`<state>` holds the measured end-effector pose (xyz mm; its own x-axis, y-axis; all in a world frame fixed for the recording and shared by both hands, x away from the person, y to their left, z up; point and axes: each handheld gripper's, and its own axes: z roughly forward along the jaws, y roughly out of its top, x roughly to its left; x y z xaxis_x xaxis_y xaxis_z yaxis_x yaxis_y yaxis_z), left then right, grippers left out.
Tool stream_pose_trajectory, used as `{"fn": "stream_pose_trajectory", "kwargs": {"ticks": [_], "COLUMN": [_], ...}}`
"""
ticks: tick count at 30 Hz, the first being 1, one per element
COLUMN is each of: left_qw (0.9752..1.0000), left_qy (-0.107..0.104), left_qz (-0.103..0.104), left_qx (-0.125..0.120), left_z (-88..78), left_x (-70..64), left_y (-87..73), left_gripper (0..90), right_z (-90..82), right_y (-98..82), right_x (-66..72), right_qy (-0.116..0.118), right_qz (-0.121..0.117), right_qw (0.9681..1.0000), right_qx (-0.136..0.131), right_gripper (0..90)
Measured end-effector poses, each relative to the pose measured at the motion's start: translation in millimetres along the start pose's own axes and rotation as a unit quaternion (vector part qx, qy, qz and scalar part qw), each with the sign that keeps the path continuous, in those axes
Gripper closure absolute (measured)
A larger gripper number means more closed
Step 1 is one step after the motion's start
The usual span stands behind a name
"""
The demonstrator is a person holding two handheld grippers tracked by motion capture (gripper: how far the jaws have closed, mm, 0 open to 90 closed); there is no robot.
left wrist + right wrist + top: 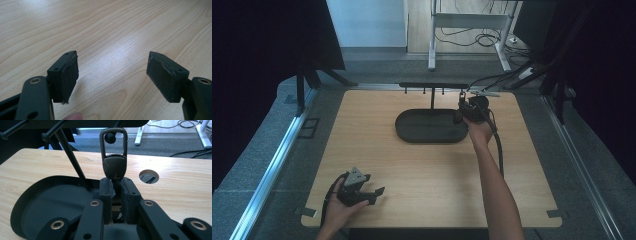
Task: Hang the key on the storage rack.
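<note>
My right gripper (116, 191) has its jaws closed narrow on the lower end of a dark metal clip with a rounded loop at the top (113, 152), held upright above the far right edge of the black oval tray base (37, 207) of a black stand with a slanted post and a crossbar of knobbed pegs (432, 86). The loop sits just in front of one round peg tip (110, 138) — I cannot tell whether it is threaded over it. The risks, as I judge them: the grip covers only a small part of the clip's base, so any contact between loop and peg could pivot the clip between the pads or pull it free, dropping it into the tray; a misaligned approach could also nudge the light stand across the pale wooden table (427, 170). My left gripper (112, 75) rests near the front left of the table, jaws wide apart and empty — too far away to steady the stand.
</note>
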<state>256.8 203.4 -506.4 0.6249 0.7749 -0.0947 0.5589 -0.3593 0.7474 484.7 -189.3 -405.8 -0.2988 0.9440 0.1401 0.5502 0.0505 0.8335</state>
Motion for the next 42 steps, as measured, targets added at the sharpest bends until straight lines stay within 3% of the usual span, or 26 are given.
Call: {"fn": "stream_pose_trajectory", "kwargs": {"ticks": [5,8,14,17,28,37,41,42], "left_qw": [1.0000,1.0000,1.0000,1.0000,1.0000,1.0000,1.0000,0.9999], "left_qy": [0.000,0.000,0.000,-0.001,-0.002,0.000,0.000,0.000], "left_qz": [-0.001,-0.001,0.000,0.002,0.003,0.003,0.007,0.009], "left_qx": [0.001,0.001,0.003,0.005,0.002,0.003,0.006,0.007], "left_z": [0.6,0.4,1.0,2.1,0.8,2.0,3.9,4.5], "left_x": [0.0,0.0,-0.7,-1.6,-3.6,-4.7,-6.5,-7.5], "left_y": [-0.2,-0.1,-0.2,-0.2,1.0,0.9,1.1,1.4], "left_gripper": [26.1,26.1,26.1,26.1,26.1,26.1,26.1,26.1], "right_z": [-1.0,-1.4,-6.7,-9.3,-39.4,-74.8,-84.8,-92.7], "right_y": [-0.3,-1.5,-9.0,-11.5,-32.5,-58.4,-66.6,-73.3], "right_x": [-0.8,0.0,3.5,3.5,4.5,6.1,5.0,4.5], "right_qy": [0.000,0.006,-0.018,-0.020,0.041,0.085,0.094,0.095], "right_qz": [-0.008,-0.012,-0.021,-0.020,-0.044,-0.080,-0.094,-0.107], "right_qw": [1.0000,0.9999,0.9996,0.9996,0.9979,0.9929,0.9910,0.9896], "right_qx": [0.000,-0.008,-0.009,-0.008,-0.025,-0.026,-0.021,-0.018], "right_gripper": [79.0,61.8,44.5,44.4,46.9,47.5,47.6,47.4]}}
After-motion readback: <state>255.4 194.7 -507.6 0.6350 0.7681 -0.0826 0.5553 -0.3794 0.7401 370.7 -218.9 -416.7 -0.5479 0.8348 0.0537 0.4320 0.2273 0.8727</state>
